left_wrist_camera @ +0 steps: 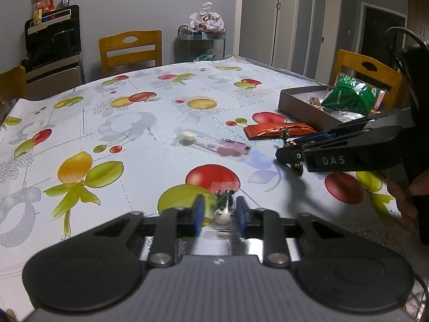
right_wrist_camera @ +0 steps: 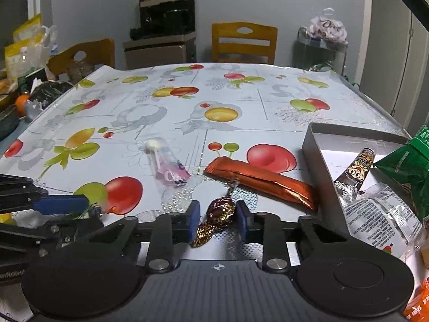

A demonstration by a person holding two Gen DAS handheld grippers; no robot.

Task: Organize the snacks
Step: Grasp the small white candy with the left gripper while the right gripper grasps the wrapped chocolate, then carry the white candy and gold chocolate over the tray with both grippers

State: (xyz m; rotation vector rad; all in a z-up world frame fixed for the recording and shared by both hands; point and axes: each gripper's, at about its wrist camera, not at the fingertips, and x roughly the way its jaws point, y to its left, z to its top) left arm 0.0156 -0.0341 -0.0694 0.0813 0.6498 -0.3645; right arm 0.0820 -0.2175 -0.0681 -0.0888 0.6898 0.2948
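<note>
My left gripper [left_wrist_camera: 219, 212] is shut on a small white and black wrapped candy [left_wrist_camera: 224, 209] just above the fruit-print tablecloth. My right gripper [right_wrist_camera: 218, 216] is shut on a brown and gold foil-wrapped candy [right_wrist_camera: 221, 212]; it also shows in the left wrist view [left_wrist_camera: 291, 151] at the right. An orange snack bar [right_wrist_camera: 260, 181] and a clear lollipop packet [right_wrist_camera: 167, 163] lie on the table ahead. A grey box [right_wrist_camera: 315, 155] at the right holds a brown stick snack [right_wrist_camera: 354, 171], a green bag [right_wrist_camera: 405, 166] and a clear packet [right_wrist_camera: 380, 214].
Wooden chairs [right_wrist_camera: 244, 43] stand around the table. A black appliance [right_wrist_camera: 167, 13] sits on a cabinet by the far wall. A small cart with a white bag [right_wrist_camera: 325, 30] stands at the back right. Cluttered bags [right_wrist_camera: 26, 51] lie left of the table.
</note>
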